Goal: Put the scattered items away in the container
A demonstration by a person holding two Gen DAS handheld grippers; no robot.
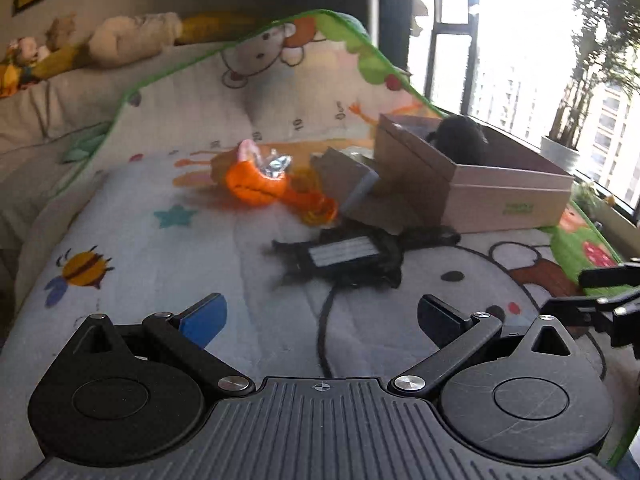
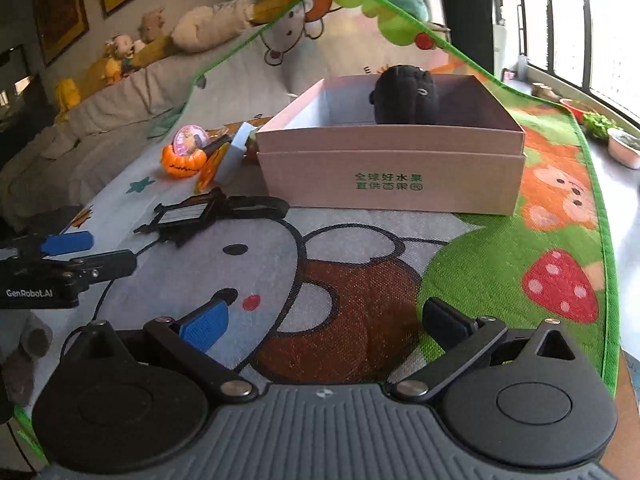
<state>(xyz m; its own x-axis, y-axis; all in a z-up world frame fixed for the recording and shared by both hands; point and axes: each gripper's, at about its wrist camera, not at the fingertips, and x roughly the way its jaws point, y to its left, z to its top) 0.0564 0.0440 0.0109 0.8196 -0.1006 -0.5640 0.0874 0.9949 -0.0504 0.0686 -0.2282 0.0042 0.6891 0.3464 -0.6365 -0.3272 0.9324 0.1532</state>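
Observation:
A pink cardboard box [image 2: 392, 176] stands open on the cartoon play mat [image 2: 500, 264], with a black soft item [image 2: 404, 96] inside it. Left of the box lie an orange pumpkin toy [image 2: 184, 160], a grey-blue block [image 2: 234, 152] and a black tag with a strap [image 2: 188, 214]. In the left wrist view the black tag [image 1: 344, 256] lies just ahead of my left gripper [image 1: 322, 316], which is open and empty; the pumpkin toy [image 1: 254, 186] and the box [image 1: 480, 172] are beyond it. My right gripper [image 2: 324, 320] is open over the mat, empty, short of the box.
A sofa with plush toys [image 2: 208, 28] runs along the back left. Windows and potted plants [image 1: 560, 152] are on the right, with bowls [image 2: 624, 148] on the floor past the mat's green edge. My left gripper [image 2: 92, 254] shows at the left of the right wrist view.

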